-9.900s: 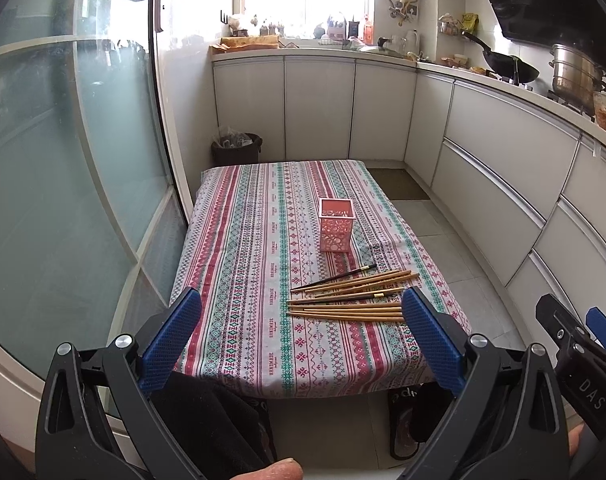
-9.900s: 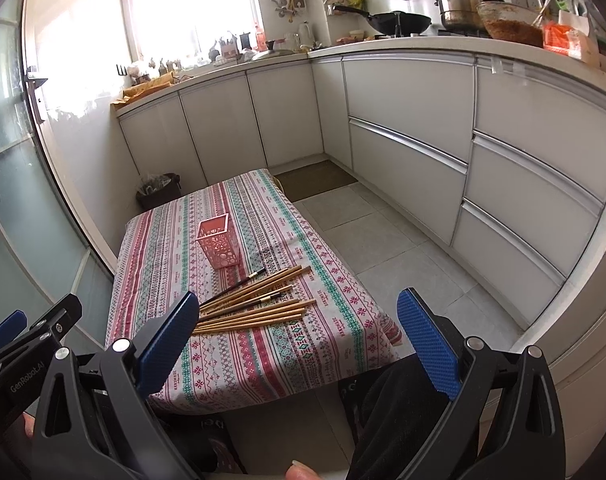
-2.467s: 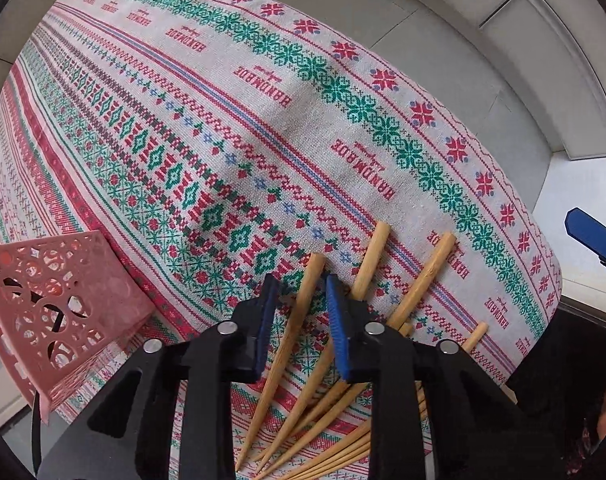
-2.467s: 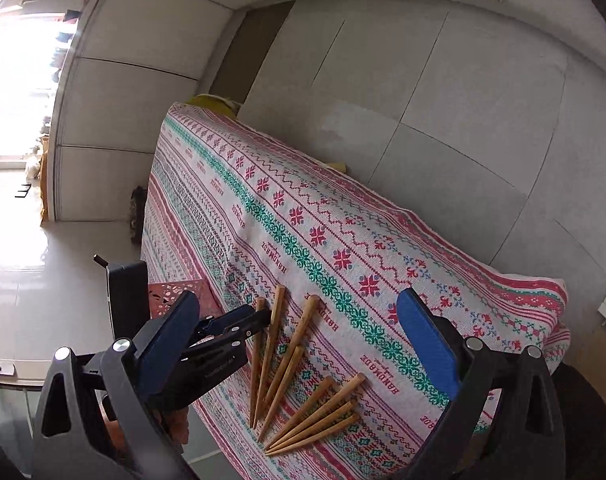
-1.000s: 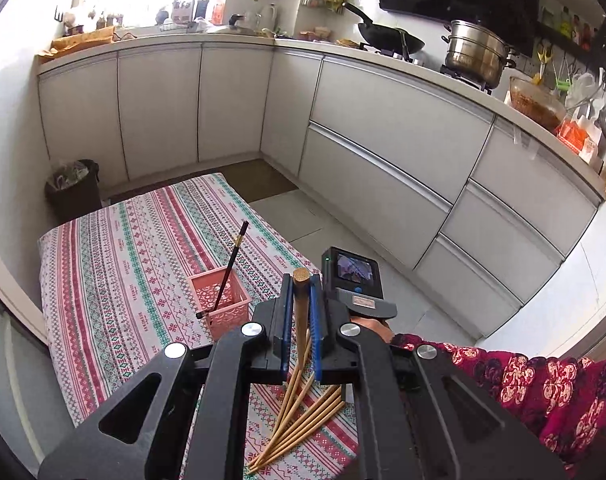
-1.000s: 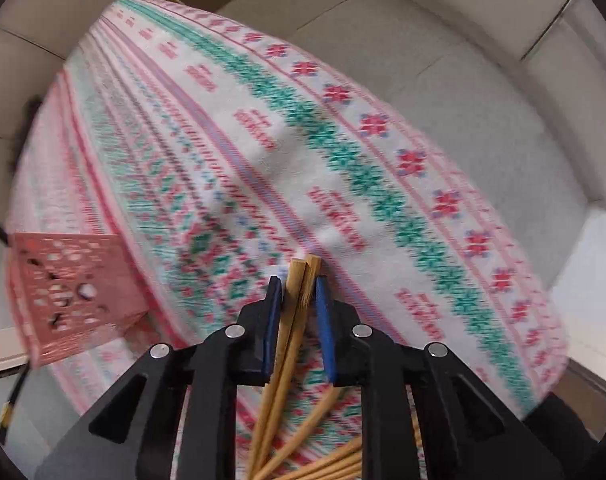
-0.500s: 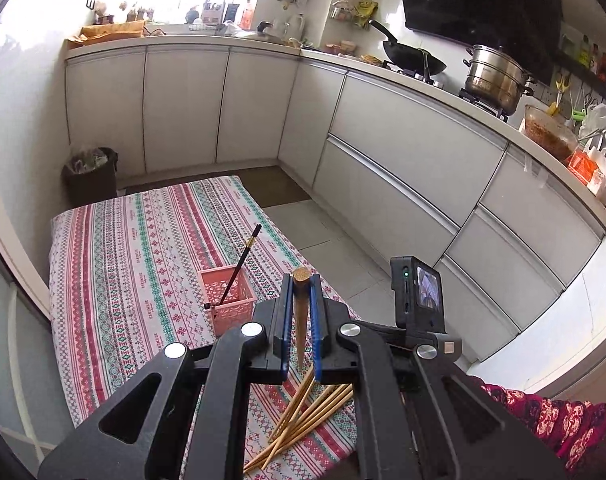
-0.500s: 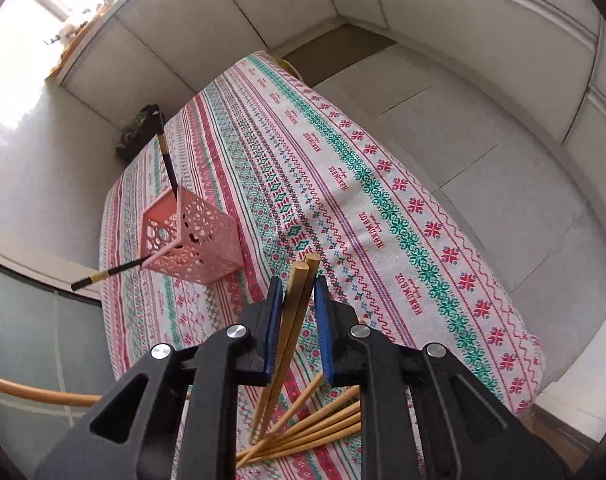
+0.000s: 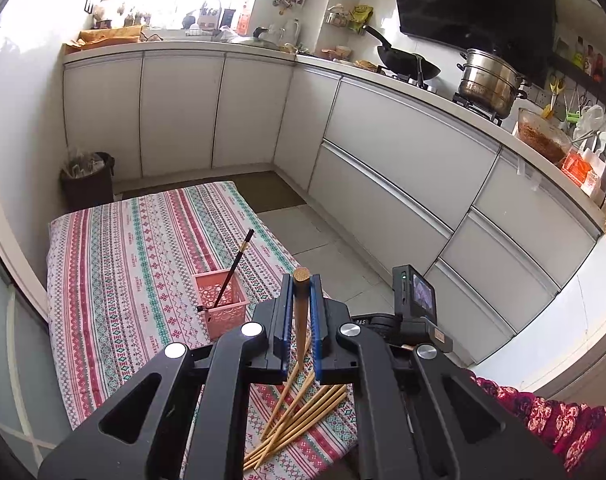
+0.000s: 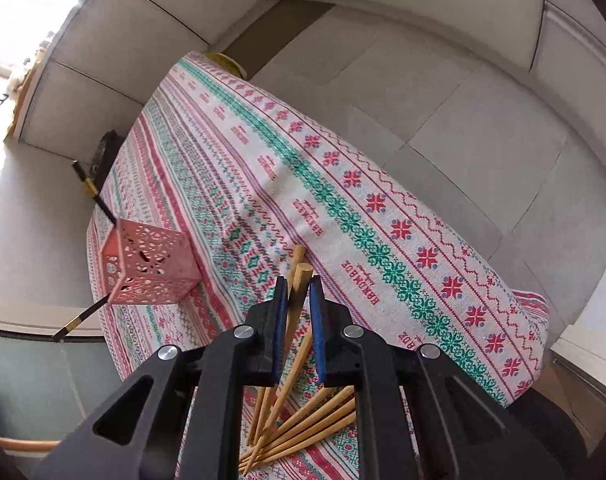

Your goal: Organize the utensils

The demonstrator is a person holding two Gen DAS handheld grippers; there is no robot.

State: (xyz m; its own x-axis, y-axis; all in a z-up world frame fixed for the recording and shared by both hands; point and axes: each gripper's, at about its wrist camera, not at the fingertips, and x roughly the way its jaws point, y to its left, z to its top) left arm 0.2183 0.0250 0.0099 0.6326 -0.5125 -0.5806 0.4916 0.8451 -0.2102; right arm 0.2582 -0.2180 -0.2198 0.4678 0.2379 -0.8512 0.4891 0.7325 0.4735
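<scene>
The left hand-held gripper [image 9: 301, 322] is clenched on a single wooden chopstick [image 9: 301, 304], holding it nearly upright between its blue pads so the round butt end pokes up above the fingertips, its lower end hanging over the loose chopsticks below. The right hand-held gripper [image 10: 299, 320] is also clamped – on a pair of chopsticks [image 10: 297, 286] whose blunt ends jut out past its blue pads, angled out over the striped tablecloth [image 10: 343, 184]. Beneath both grippers the remaining chopsticks [image 9: 303, 416] lie fanned out on the cloth near the closest edge of the low counter [image 9: 115, 240], some crossing one another. The pink perforated holder [image 9: 223, 304] stands on the cloth just beyond that pile, to the left of the left gripper's fingers as seen from its camera; one dark chopstick [image 9: 235, 268] leans inside it, tip sticking up and to the right. From the right wrist view a second dark stick [image 10: 81, 316] seems to poke out through the lattice low on the holder's side – I can't tell how far in it sits. Along the back and right run white kitchen cabinets [image 9: 403, 148], with a wok [image 9: 407, 66] and a steel pot [image 9: 489, 82] on the stove, and a dark bin [image 9: 89, 180] sits in the far corner by the wall
</scene>
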